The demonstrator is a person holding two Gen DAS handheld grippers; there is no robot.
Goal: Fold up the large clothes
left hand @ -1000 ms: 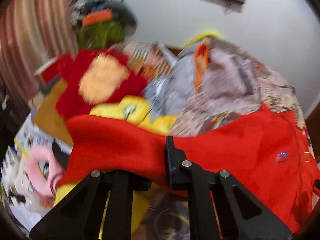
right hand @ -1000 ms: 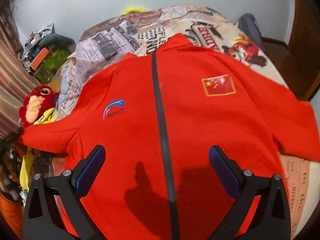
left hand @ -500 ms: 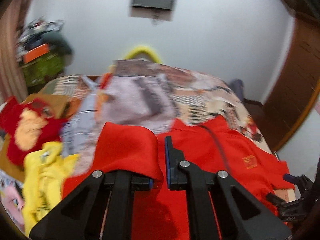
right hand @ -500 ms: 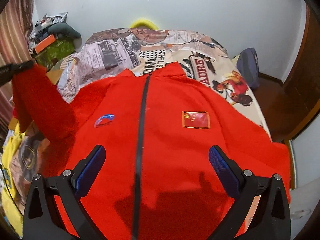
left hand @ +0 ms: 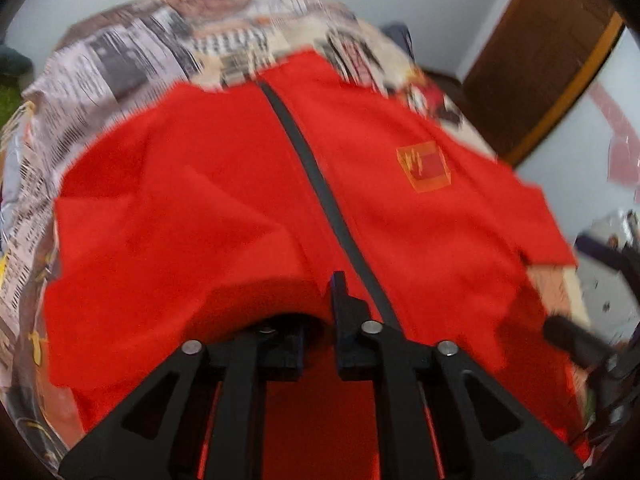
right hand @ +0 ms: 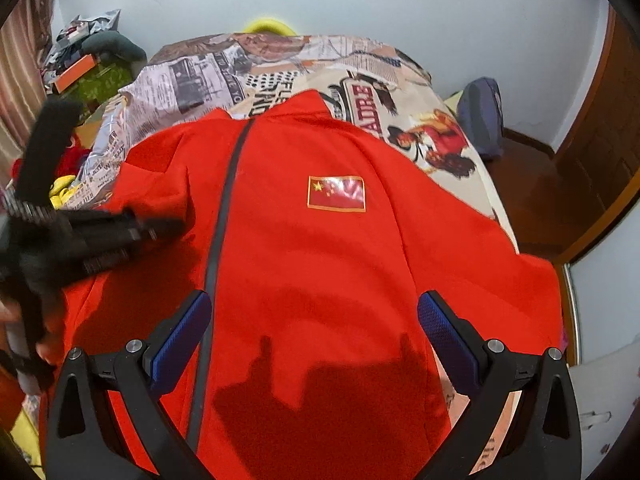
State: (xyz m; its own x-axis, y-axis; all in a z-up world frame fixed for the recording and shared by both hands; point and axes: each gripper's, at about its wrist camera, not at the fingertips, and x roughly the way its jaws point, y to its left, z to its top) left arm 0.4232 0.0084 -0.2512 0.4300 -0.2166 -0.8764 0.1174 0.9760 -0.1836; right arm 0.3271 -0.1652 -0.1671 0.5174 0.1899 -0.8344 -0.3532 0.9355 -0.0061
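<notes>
A large red zip jacket (right hand: pixel 320 264) with a dark zipper and a flag patch (right hand: pixel 337 193) lies front up on the bed. It fills the left wrist view (left hand: pixel 400 208) too. My left gripper (left hand: pixel 320 312) is shut on the jacket's left sleeve (left hand: pixel 172 240), which is folded over the jacket's left front, close to the zipper (left hand: pixel 320 184). That gripper also shows in the right wrist view (right hand: pixel 132 232). My right gripper (right hand: pixel 314 332) is open and empty, hovering above the jacket's lower middle.
The bed has a newspaper-print cover (right hand: pixel 240 72). Plush toys (right hand: pixel 64 184) and clutter (right hand: pixel 88 68) lie at the left of the bed. A dark bag (right hand: pixel 480 112) and a wooden door (right hand: pixel 600 152) are at the right.
My left gripper has carried the sleeve from the left side of the bed in over the jacket's front. My right gripper stays open over the jacket.
</notes>
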